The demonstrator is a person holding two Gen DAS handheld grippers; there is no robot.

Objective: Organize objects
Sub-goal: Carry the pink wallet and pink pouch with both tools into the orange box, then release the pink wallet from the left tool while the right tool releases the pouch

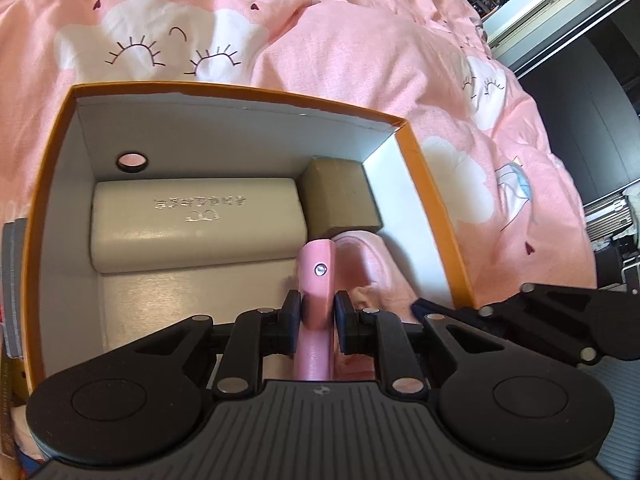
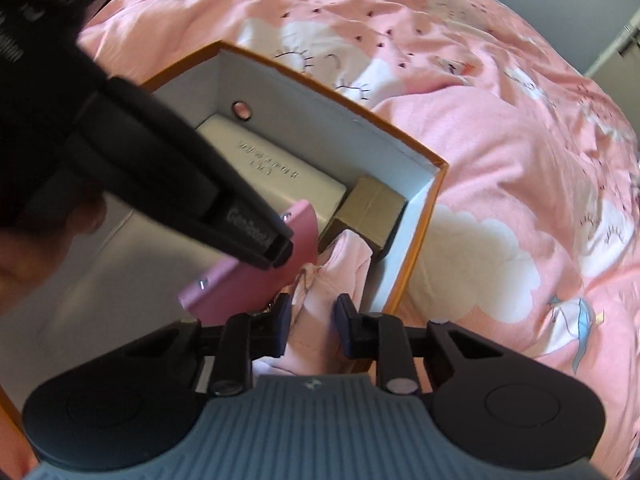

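An orange box (image 1: 240,90) with white inner walls lies open on the bed. Inside it are a cream case (image 1: 192,224) with embossed lettering and a small brown carton (image 1: 340,196) in the far right corner. My left gripper (image 1: 318,314) is shut on a flat pink device (image 1: 317,280), held edge-on just above the box floor. The right wrist view shows its broad pink face (image 2: 248,280). A pale pink cloth (image 2: 340,264) is bunched along the box's right wall. My right gripper (image 2: 314,320) is shut on that cloth, which fills the gap between its pads.
The box rests on a pink quilt (image 1: 360,40) printed with white clouds. A round hole (image 1: 132,161) pierces the box's far wall. A grey object (image 1: 12,288) sits against the box's left side. Dark furniture (image 1: 580,120) stands beyond the bed's right edge.
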